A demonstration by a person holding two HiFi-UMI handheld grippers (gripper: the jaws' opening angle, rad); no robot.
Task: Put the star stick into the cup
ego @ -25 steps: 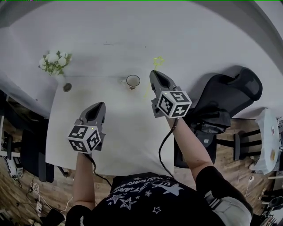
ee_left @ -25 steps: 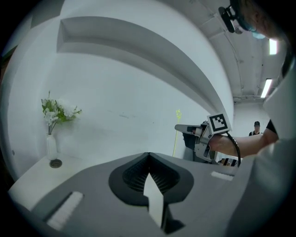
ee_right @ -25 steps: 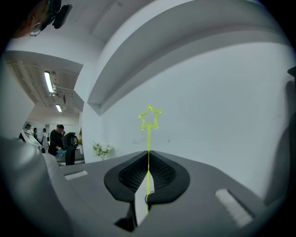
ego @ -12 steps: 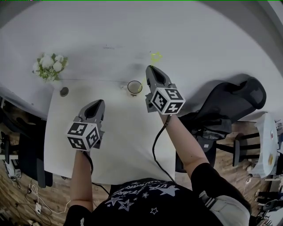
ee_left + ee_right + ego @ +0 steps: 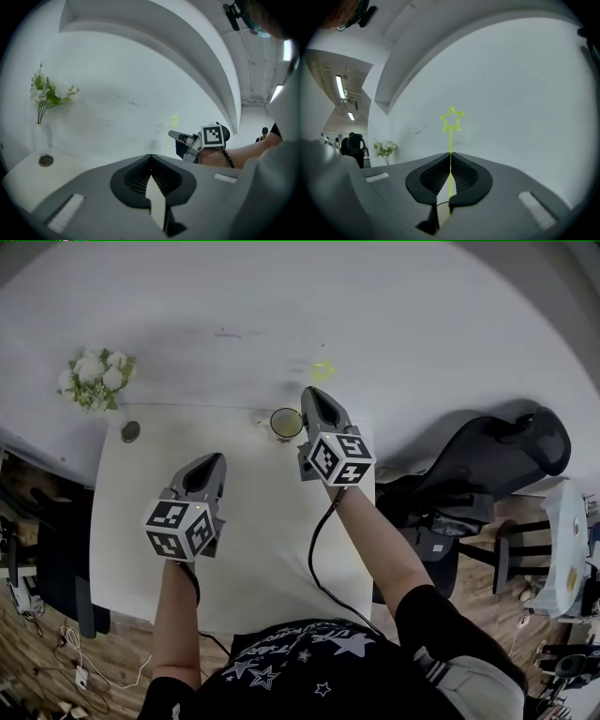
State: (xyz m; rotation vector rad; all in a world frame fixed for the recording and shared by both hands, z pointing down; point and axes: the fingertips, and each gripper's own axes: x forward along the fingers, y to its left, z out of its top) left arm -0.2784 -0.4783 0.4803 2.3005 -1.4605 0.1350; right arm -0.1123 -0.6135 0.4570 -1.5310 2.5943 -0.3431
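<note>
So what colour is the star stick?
Bright yellow-green. The star stick shows best in the right gripper view.

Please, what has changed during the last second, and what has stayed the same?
The right gripper, its fingers shut on the star stick, moved left toward the cup and is now just beside its right rim. Nothing was taken hold of or let go. The left gripper stayed shut and empty over the table. The cup and the flowers kept their places.
</note>
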